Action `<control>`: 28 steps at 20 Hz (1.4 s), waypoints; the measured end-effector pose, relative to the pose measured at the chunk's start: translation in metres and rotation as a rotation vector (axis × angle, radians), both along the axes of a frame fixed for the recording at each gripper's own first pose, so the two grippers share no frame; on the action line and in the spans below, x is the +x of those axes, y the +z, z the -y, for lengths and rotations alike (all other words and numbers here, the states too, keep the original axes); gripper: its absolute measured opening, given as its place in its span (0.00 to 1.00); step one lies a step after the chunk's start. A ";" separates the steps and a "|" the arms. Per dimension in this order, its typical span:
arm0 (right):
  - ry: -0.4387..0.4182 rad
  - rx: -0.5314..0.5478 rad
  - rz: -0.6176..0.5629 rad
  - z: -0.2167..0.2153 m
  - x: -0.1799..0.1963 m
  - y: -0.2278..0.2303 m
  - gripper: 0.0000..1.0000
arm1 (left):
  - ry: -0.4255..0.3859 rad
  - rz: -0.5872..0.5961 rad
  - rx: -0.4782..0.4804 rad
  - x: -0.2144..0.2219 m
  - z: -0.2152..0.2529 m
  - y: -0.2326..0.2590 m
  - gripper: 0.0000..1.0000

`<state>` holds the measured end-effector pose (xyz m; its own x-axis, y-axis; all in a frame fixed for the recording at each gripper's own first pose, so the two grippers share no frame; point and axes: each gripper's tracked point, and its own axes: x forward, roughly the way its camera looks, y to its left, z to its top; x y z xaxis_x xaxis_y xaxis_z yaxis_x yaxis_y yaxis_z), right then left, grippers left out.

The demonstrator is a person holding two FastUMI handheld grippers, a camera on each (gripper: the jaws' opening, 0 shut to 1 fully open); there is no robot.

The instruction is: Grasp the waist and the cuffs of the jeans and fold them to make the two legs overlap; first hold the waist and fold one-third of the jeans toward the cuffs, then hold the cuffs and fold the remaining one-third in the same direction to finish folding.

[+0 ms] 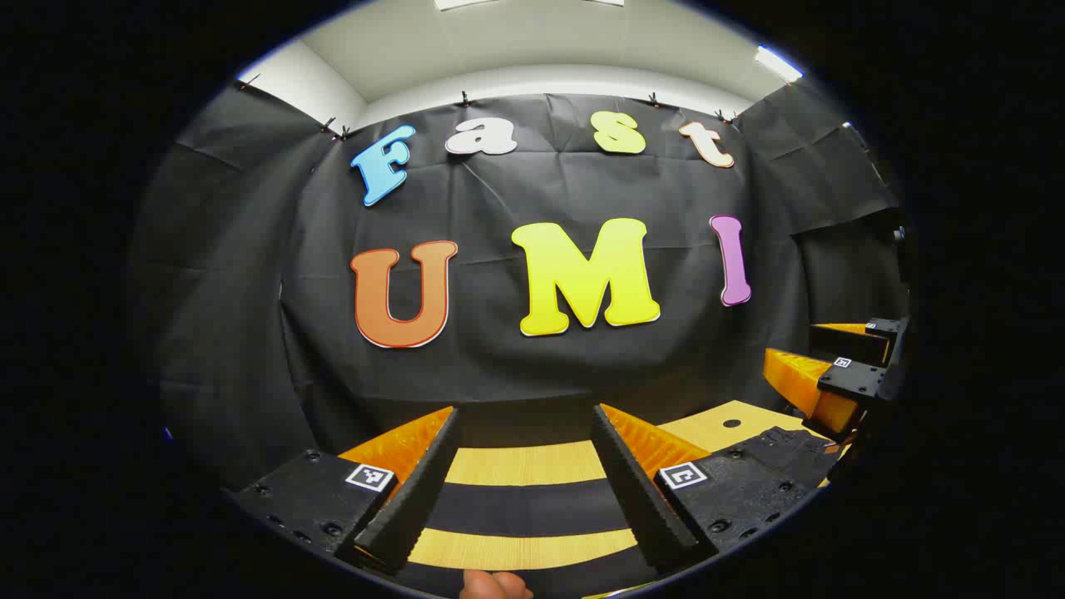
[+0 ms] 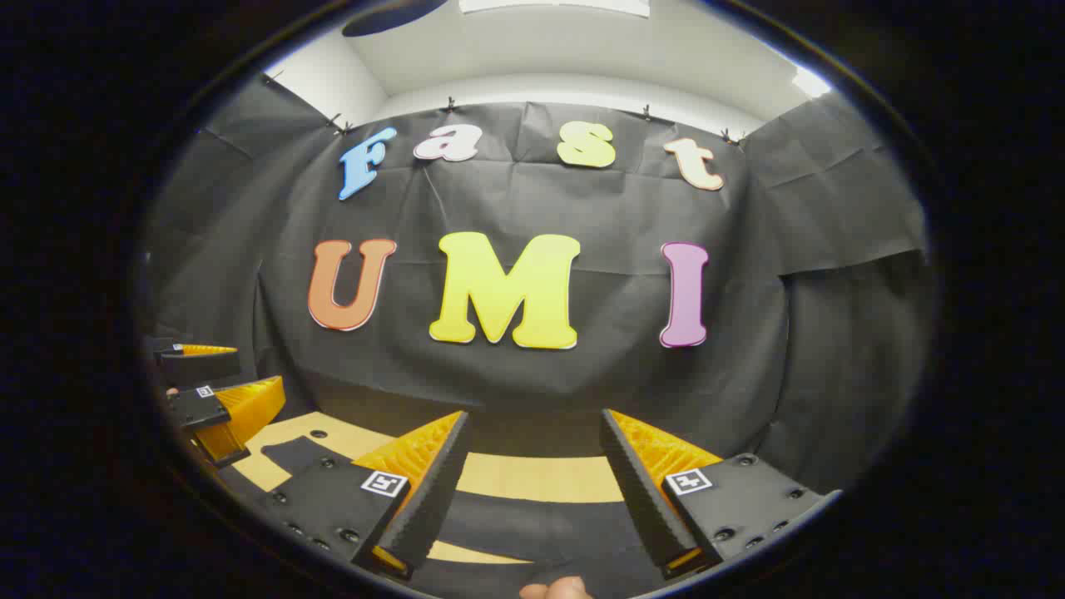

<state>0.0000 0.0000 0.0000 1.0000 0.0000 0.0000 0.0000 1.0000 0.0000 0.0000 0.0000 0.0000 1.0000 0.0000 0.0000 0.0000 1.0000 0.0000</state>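
Dark cloth (image 1: 524, 509), which looks like the jeans, lies in bands across the wooden table (image 1: 526, 466) under my left gripper (image 1: 524, 414). That gripper is open, hovering with nothing between its fingers. More of the dark cloth (image 1: 782, 443) shows at the right, beneath my right gripper (image 1: 790, 343), whose fingers stand apart. In the right gripper view my right gripper (image 2: 534, 416) is open over the same dark cloth (image 2: 532, 517), and the left gripper (image 2: 258, 366) sits at the far left. I cannot make out waist or cuffs.
The black booth wall (image 1: 541, 366) rises close behind the table's far edge. Small round holes (image 1: 731, 423) (image 2: 319, 433) mark the tabletop (image 2: 532, 478). A person's fingertip (image 1: 495, 586) (image 2: 556, 590) pokes in at the bottom of each view.
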 end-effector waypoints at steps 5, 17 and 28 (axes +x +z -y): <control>0.005 0.003 -0.010 0.002 0.000 -0.002 0.93 | 0.009 -0.006 0.006 -0.001 -0.003 -0.001 1.00; 0.020 -0.006 -0.020 -0.003 0.007 -0.006 0.93 | 0.027 -0.018 -0.001 0.003 -0.011 -0.006 1.00; 0.080 -0.002 -0.060 -0.017 0.014 -0.016 0.94 | 0.078 -0.121 -0.071 -0.010 -0.043 -0.036 0.99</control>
